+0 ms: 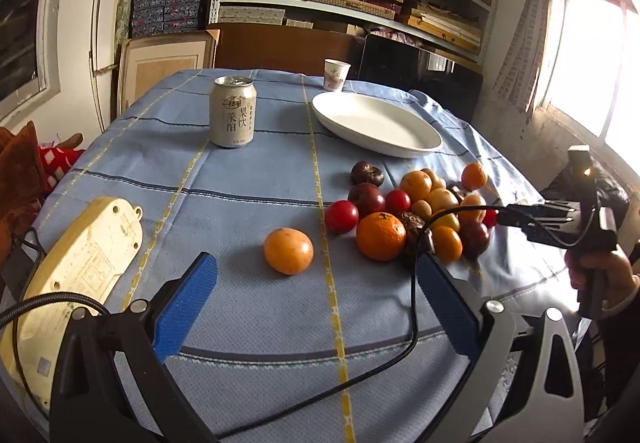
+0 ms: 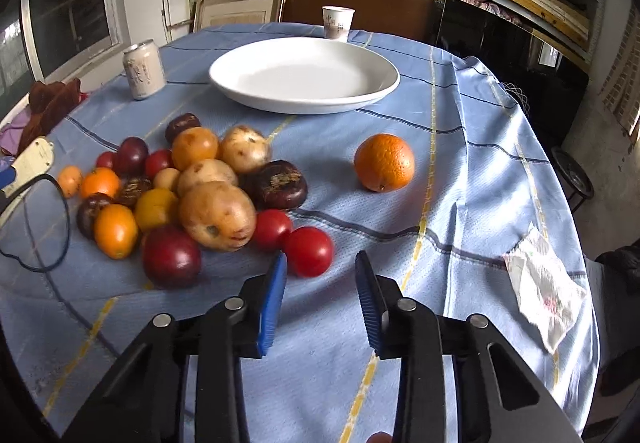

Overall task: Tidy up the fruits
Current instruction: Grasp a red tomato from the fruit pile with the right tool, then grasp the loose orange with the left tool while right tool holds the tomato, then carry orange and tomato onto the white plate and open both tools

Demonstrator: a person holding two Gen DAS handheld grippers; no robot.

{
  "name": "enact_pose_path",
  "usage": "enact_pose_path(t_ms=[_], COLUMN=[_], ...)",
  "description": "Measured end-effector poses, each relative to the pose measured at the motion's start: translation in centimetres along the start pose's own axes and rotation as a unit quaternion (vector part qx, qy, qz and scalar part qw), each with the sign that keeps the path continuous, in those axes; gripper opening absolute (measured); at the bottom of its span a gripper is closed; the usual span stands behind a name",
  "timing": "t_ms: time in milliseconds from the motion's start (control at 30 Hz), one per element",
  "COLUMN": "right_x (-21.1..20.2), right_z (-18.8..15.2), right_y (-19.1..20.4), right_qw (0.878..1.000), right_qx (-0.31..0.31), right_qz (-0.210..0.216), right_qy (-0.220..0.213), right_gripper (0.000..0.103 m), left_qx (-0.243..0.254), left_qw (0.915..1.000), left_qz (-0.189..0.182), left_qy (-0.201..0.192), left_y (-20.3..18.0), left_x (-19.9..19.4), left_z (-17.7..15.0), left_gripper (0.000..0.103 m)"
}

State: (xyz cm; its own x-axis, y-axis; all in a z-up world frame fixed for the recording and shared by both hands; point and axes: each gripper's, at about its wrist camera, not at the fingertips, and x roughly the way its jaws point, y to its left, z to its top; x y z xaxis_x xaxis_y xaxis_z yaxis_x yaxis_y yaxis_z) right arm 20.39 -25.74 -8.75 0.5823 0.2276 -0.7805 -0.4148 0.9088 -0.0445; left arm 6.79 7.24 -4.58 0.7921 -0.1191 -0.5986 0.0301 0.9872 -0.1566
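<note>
The lone orange [image 1: 288, 251] sits on the blue cloth just left of the fruit pile [image 1: 416, 211], near the spread, empty left gripper [image 1: 316, 271]. The right gripper [image 2: 321, 271] hovers half-open and empty beside a red tomato [image 2: 309, 251]. The white plate [image 2: 376, 91] waits beyond. A good pickup would centre the fruit between the pads and squeeze gently, avoiding the trailing cable [image 1: 412, 323].
</note>
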Motion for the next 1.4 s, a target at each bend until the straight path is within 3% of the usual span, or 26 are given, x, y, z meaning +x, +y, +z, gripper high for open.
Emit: enact_pose_path(t_ms=[67,333,600,800,900,1000,1167,1300,1400], right_x=[0.7,1.8,-2.6,-5.4,-6.1,-6.4,-6.4,-6.2,-6.1], right_z=[0.2,0.4,-1.1,-2.7,-3.0,-3.1,-3.0,-2.7,-2.1], right_y=[0.0,0.3,0.0,0.0,-0.1,-0.3,-0.5,-0.4,-0.4], right_qw=[1.0,1.0,0.999,0.999,0.999,0.998,0.998,0.998,0.998], right_qx=[0.001,-0.008,0.002,0.004,0.005,0.007,0.01,0.009,0.013], right_qz=[0.02,0.02,0.016,0.017,0.014,0.012,0.018,0.021,0.026], right_qy=[0.01,0.016,-0.029,-0.047,-0.052,-0.056,-0.058,-0.059,-0.062], right_gripper=[0.036,0.029,0.029,0.029,0.029,0.029,0.029,0.029,0.029], left_qx=[-0.004,-0.009,0.009,0.018,0.025,0.028,0.023,0.028,0.024], left_qw=[1.0,0.9993,0.9973,0.9947,0.9926,0.9901,0.9887,0.9874,0.9872], left_qz=[0.005,0.027,0.034,0.012,0.01,0.012,0.014,0.03,0.024], left_qy=[0.006,0.023,0.065,0.1,0.119,0.137,0.148,0.153,0.156], left_y=[0.1,0.9,2.1,2.1,1.7,1.5,1.8,1.6,1.6], left_x=[0.4,1.1,3.4,6.4,7.7,8.8,9.6,9.9,9.6], left_z=[0.0,0.0,1.5,2.4,2.2,1.9,1.8,1.8,1.9], left_gripper=[0.098,0.098,0.098,0.097,0.074,0.058,0.051,0.039,0.039])
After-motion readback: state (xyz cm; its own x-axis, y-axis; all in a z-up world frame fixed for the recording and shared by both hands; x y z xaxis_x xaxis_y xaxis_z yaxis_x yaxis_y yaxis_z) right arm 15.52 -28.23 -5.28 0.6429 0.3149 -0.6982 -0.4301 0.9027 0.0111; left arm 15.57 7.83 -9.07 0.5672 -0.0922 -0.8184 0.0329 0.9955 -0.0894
